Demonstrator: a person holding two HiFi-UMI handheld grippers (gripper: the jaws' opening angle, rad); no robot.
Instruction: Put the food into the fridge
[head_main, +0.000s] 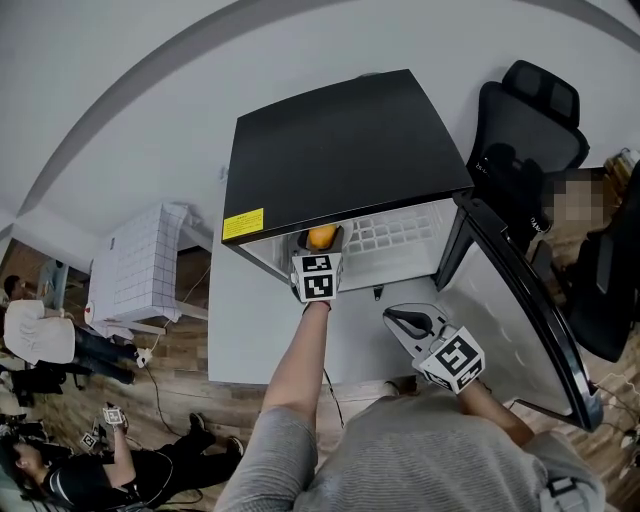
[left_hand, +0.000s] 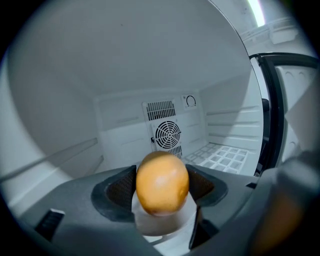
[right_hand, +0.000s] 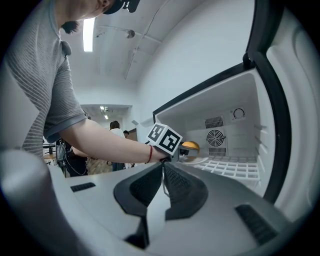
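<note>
So the round orange fruit (left_hand: 162, 183) is plain glossy orange, the boxy mini fridge (head_main: 340, 150) is black outside, white inside, with a yellow sticker (head_main: 243, 224) at its front-left corner.

Lighting's pretty flat and bright all round, typical indoor ceiling stuff. There's a strip light (right_hand: 90, 32) blown out to pure white in the right gripper view, and another streak of it up top in the left gripper view. The inside of the fridge (left_hand: 165, 130) is evenly lit, with just soft grey shading on its sides. The orange fruit (left_hand: 162, 182) is so near the lens it's a bit soft, with a dull sheen. The right edge there is mush. Both gripper views are heavy fisheye with black corners. Head view bends the wall (head_main: 150, 120) into arcs.
</note>
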